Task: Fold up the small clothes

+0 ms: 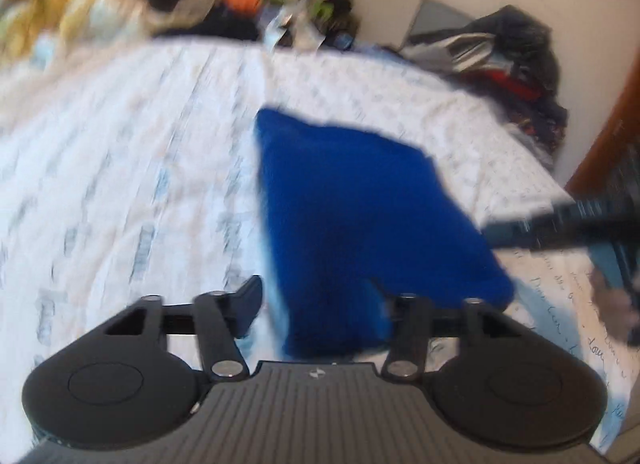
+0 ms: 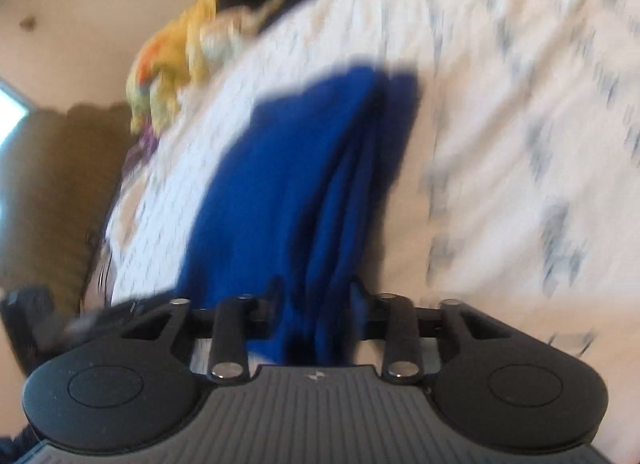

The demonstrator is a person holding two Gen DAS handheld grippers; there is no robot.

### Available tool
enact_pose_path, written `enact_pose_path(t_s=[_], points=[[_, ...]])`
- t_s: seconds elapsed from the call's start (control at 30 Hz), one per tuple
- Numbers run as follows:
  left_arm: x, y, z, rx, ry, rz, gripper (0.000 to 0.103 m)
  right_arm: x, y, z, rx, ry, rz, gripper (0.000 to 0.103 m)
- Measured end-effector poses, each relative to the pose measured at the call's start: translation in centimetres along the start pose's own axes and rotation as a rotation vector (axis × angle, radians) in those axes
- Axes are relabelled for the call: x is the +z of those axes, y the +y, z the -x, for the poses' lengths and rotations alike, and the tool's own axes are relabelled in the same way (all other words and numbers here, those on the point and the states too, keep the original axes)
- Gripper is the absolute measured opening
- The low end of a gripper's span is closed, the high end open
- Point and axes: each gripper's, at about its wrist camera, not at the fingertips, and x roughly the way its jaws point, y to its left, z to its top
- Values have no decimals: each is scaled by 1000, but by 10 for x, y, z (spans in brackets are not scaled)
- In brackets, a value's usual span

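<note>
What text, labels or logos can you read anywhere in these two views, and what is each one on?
Nothing can be read for certain.
Handwriting-style dark script printed on the white bedsheet: blurred, no word legible.
Small pale emblem on the left tool body: a logo mark, no letters.
The same emblem on the right tool body: no letters.
Blue garment: no label or print visible.

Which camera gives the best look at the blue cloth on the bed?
The left wrist view: there the blue cloth lies almost whole on the white bedsheet, its far edge and corners plain despite blur. The right wrist view shows the cloth closer and lengthwise, folds running toward the camera, its near end hidden behind the right gripper.
</note>
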Motion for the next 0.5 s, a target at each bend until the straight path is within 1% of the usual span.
enact_pose_path(t_s=[0.03, 0.07, 0.1, 0.17, 0.2, 0.23, 0.27, 0.3, 0.33, 0.4, 0.43, 0.47, 0.5], points=[[3, -8, 1, -14, -21, -34, 70, 11, 2, 5, -5, -46, 20, 72], [6, -16, -4, -27, -27, -56, 71, 24, 3, 7, -2, -89, 38, 77], [9, -23, -13, -37, -22, -70, 70, 38, 4, 3, 7, -115, 45, 78], [8, -32, -35, -46, 9, -86, 68, 68, 0, -19, 9, -95, 11, 78], [6, -34, -49, -45, 37, -95, 64, 81, -3, -31, -2, -80, -4, 78], [4, -37, -59, -40, 57, -99, 64, 94, -4, -48, -39, -52, -3, 75], [0, -38, -65, -33, 58, -105, 66, 102, -7, -63, -94, -23, -13, 75], [-3, -41, -65, -29, 38, -125, 69, 107, -10, -80, -137, 8, -21, 41], [-5, -42, -66, -27, 36, -147, 71, 109, -11, -94, -157, 45, -9, 9], [-8, -41, -64, -35, 35, -154, 73, 110, -5, -93, -170, 44, 81, 9], [-10, -39, -63, -47, 32, -152, 74, 109, -5, -86, -176, 26, 111, 8], [-11, -38, -64, -54, 26, -156, 75, 110, -12, -83, -200, -1, 113, 8], [-12, -38, -64, -58, 22, -163, 77, 113, -27, -84, -214, -9, 74, 6]])
